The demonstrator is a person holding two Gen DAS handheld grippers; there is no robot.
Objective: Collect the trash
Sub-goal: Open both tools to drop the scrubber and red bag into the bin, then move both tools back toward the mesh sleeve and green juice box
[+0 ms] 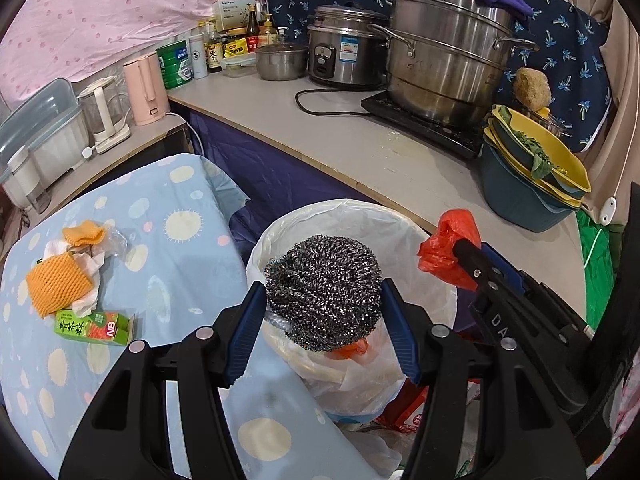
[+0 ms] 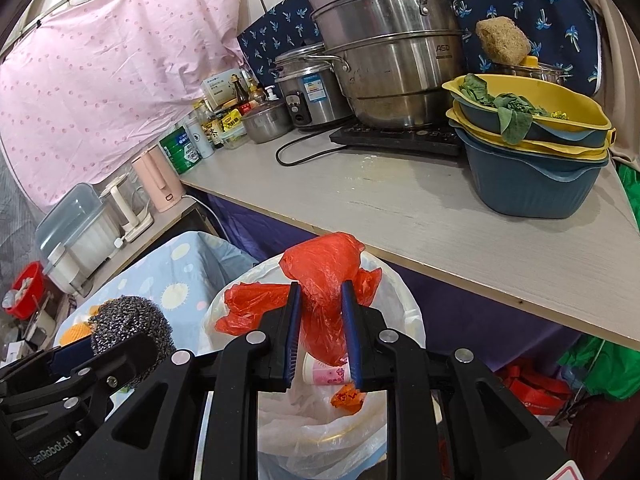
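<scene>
My left gripper (image 1: 323, 288) is shut on a steel wool scrubber (image 1: 324, 288) and holds it over the trash bin lined with a white bag (image 1: 332, 216). My right gripper (image 2: 321, 300) is shut on a red plastic bag (image 2: 324, 276) above the same bin (image 2: 412, 312); the red bag also shows in the left wrist view (image 1: 452, 244). Inside the bin lie a pink paper cup (image 2: 326, 372) and an orange scrap (image 2: 347, 396). The scrubber (image 2: 128, 320) shows at the left in the right wrist view.
On the blue dotted tablecloth (image 1: 172, 264) lie orange foam nets (image 1: 56, 284), crumpled tissue (image 1: 86, 268) and a green drink carton (image 1: 94, 326). The counter (image 2: 400, 208) holds a steamer pot (image 2: 392, 52), rice cooker (image 2: 308, 88), stacked basins (image 2: 532, 160) and bottles.
</scene>
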